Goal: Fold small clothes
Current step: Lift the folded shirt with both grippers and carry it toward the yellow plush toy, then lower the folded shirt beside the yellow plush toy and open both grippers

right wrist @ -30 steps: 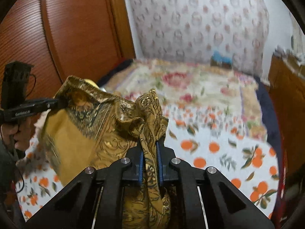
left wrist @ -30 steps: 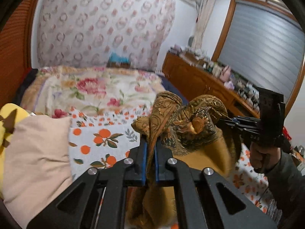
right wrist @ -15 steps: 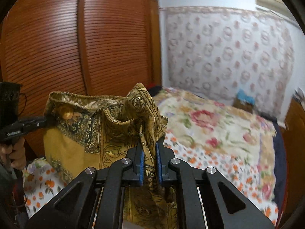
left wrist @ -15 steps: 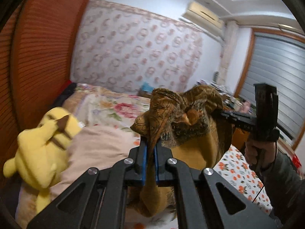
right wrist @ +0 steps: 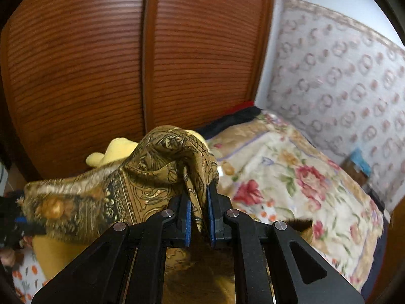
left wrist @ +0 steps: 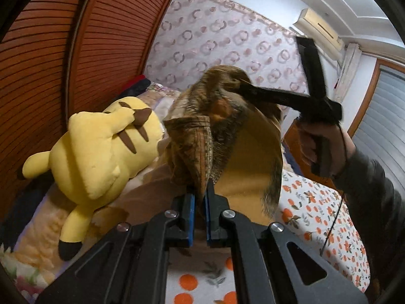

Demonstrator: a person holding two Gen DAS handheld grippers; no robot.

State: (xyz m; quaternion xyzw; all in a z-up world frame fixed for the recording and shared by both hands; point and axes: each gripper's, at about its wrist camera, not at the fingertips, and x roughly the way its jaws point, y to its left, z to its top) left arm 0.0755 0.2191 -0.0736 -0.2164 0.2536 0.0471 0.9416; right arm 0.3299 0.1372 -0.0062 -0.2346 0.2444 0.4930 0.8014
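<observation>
Now both claws tilted up vs 1 s ago: left claw (left wrist: 198, 211) & right claw (right wrist: 198, 214) each pinching the brown garment (left wrist: 227, 136), lifted off the bed (right wrist: 291, 177), corners drawing closer — prob. mid-fold.

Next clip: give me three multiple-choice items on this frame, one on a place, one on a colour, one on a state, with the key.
1. Where is the plush?
A. Hanging on the wardrobe
B. Lying on the bed by the wardrobe
C. On the dresser

2. What colour is the garment?
A. Golden brown with a dark pattern
B. Plain white
C. Blue

3. How is the garment held?
A. Lying loose on the bed
B. By the left tool only
C. By both tools, lifted off the bed

Key:
1 B: it lies on the bedding beside the wardrobe.
2 A: mustard cloth with dark paisley print.
3 C: the left tool and right tool each pinch a fold, and the cloth hangs between them.
</observation>
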